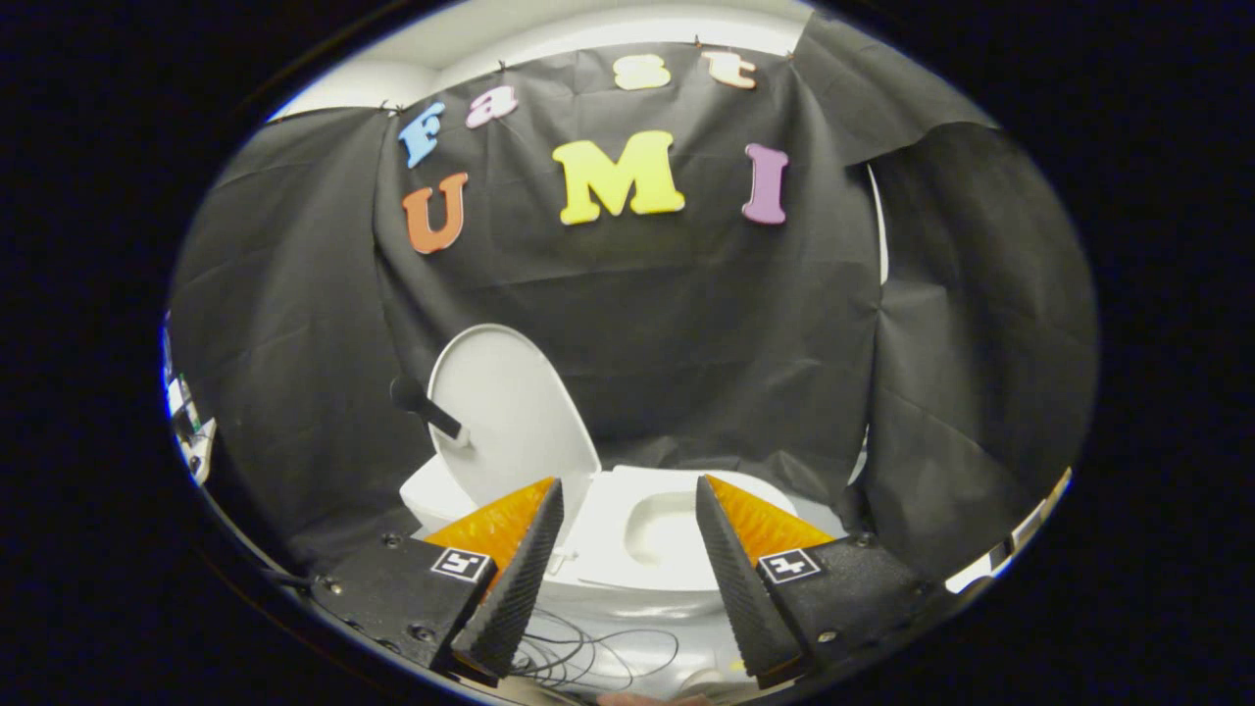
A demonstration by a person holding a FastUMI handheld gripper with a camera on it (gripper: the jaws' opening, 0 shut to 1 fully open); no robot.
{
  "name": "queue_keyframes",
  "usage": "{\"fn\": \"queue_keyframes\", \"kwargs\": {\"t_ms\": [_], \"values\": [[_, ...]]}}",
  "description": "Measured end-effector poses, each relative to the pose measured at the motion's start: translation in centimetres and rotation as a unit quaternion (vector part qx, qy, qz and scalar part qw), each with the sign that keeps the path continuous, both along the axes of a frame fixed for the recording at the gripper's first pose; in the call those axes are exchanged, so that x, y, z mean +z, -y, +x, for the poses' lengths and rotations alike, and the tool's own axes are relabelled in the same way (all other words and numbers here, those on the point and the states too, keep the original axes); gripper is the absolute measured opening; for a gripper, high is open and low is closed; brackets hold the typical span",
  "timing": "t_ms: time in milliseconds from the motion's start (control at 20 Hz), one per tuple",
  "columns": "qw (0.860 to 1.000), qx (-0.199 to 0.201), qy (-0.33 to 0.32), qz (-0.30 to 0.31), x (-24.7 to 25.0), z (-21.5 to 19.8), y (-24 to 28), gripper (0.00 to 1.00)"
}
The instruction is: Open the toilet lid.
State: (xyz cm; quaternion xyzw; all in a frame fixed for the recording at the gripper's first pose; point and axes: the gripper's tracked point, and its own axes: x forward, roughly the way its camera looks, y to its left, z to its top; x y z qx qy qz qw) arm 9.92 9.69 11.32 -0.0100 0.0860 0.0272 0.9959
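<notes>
The gripper [627, 510] was released, its two fingers [520, 569] spread wide apart with nothing held between them and neither one touching the toilet. In the gap between them, just ahead of the tips, sat the white toilet [627, 569] with its seat down and the bowl opening [667, 529] showing toward one o'clock from the middle of that gap.

The toilet lid [510, 412] was already raised. It stood tilted up on its hinge at about eleven o'clock from the gap between the fingers, its pale inner face turned toward the camera and its lower edge hidden behind the tip of the left finger. A dark handle [424, 407] stuck out from the lid's left rim, pointing toward ten o'clock, with its far end rounded. Below the lid, at nine o'clock from the bowl, part of the toilet's white body showed beside the left finger.

Black cloth [686, 324] hung as the booth's wall behind the toilet and wrapped around both sides, folding in close at three o'clock of the seat. Beneath the front of the toilet, at six o'clock between the fingers, a loose tangle of thin dark wires [578, 652] lay on a pale surface. Each finger mount carried a small square black-and-white marker [461, 564] near the base of the finger.
</notes>
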Motion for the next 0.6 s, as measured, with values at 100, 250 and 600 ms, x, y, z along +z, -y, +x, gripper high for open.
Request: {"fn": "queue_keyframes", "kwargs": {"t_ms": [100,250,600], "values": [[1.000,-0.008,0.017,-0.020,-0.9,-0.9,1.3,0.86],[0.999,-0.017,0.038,-0.020,-1.5,-2.8,2.5,0.86],[0.996,-0.041,0.076,0.034,-4.0,-6.3,5.2,0.86]]}}
